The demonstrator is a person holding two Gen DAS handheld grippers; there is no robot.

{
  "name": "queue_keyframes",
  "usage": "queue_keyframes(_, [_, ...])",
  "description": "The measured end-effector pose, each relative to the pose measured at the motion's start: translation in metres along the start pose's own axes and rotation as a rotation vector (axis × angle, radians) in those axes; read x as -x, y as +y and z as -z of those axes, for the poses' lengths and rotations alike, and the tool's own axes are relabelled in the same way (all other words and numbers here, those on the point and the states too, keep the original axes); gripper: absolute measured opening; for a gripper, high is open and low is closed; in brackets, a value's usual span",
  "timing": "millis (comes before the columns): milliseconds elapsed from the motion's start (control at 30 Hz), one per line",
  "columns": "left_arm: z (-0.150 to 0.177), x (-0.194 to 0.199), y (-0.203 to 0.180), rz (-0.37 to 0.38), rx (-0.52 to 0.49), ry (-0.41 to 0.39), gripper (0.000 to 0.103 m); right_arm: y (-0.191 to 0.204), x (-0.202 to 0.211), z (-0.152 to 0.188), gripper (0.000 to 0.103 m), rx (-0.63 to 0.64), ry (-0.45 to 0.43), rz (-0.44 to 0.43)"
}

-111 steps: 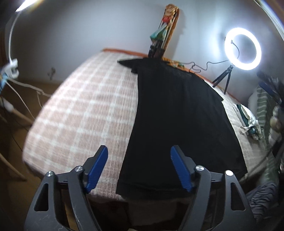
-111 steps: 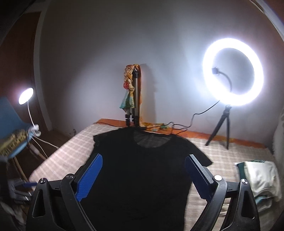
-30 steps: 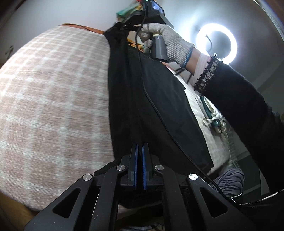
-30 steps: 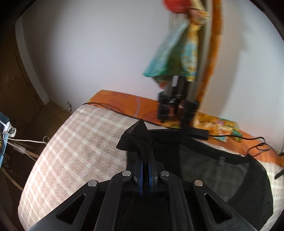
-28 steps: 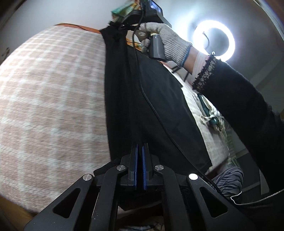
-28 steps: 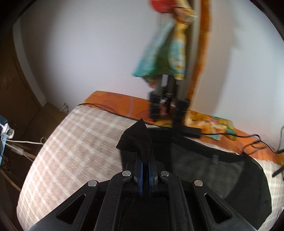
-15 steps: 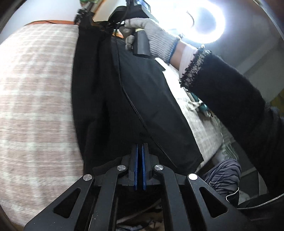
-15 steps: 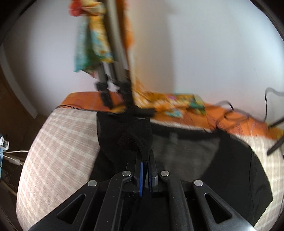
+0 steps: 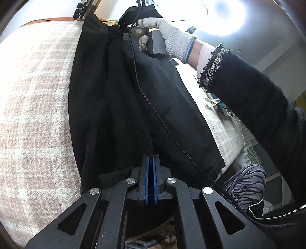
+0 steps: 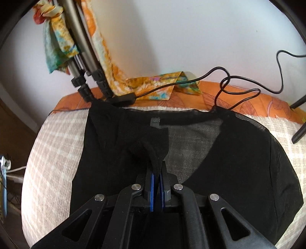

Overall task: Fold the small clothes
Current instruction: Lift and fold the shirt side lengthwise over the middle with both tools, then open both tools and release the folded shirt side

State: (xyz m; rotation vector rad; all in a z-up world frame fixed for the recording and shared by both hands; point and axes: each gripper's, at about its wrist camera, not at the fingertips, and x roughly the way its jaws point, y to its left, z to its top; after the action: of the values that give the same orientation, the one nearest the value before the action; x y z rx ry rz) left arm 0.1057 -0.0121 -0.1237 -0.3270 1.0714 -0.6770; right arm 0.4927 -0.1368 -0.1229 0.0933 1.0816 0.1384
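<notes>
A black T-shirt [image 9: 107, 99] lies on a checked pink-and-white bedcover [image 9: 34, 99]. My left gripper [image 9: 150, 159] is shut on the shirt's hem at the near end, with its left side lifted and folded over toward the middle. My right gripper [image 10: 157, 172] is shut on the shirt's left sleeve and shoulder fabric [image 10: 151, 145], held above the sheer neckline [image 10: 191, 138]. In the left wrist view a gloved hand [image 9: 168, 40] holds the right gripper at the far end of the shirt.
A tripod [image 10: 84, 63] draped with a colourful scarf [image 10: 57, 38] stands at the bed's far edge. Black cables [image 10: 225, 82] run over the orange sheet [image 10: 239, 99]. A bright ring light [image 9: 225, 15] glares at the back right. Other clothes [image 9: 216, 103] lie at the bed's right.
Both grippers closed on the shirt's left edge, then carried it right, over the shirt's middle. The sleeve now hangs above the neckline instead of beside the bedcover.
</notes>
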Motion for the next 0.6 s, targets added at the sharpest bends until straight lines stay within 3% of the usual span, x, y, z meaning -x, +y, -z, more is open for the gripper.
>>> queue_keyframes(167, [0.0, -0.004, -0.004, 0.016, 0.004, 0.02, 0.002, 0.005, -0.001, -0.001, 0.006, 0.039, 0.01, 0.02])
queue_keyframes(200, [0.0, -0.005, -0.007, 0.025, -0.005, 0.034, 0.01, 0.007, -0.002, -0.002, 0.008, 0.051, 0.013, 0.041])
queue_keyframes(267, [0.0, -0.003, -0.014, 0.092, -0.002, 0.048, 0.027, 0.009, 0.0, -0.004, 0.029, 0.067, 0.012, 0.084])
queue_keyframes(300, [0.0, -0.001, -0.016, 0.138, 0.004, 0.053, 0.04, 0.008, 0.001, -0.005, 0.041, 0.067, 0.003, 0.114])
queue_keyframes(333, [0.0, 0.001, -0.02, 0.167, 0.004, 0.06, 0.047, 0.007, 0.006, -0.007, 0.043, 0.061, -0.011, 0.139])
queue_keyframes(467, [-0.002, 0.035, -0.009, 0.19, 0.02, -0.021, 0.047, 0.003, 0.034, -0.011, 0.047, 0.044, -0.047, 0.138])
queue_keyframes(600, [-0.002, 0.071, 0.031, 0.098, 0.14, -0.146, 0.047, 0.006, 0.078, -0.007, 0.05, 0.087, -0.117, 0.139])
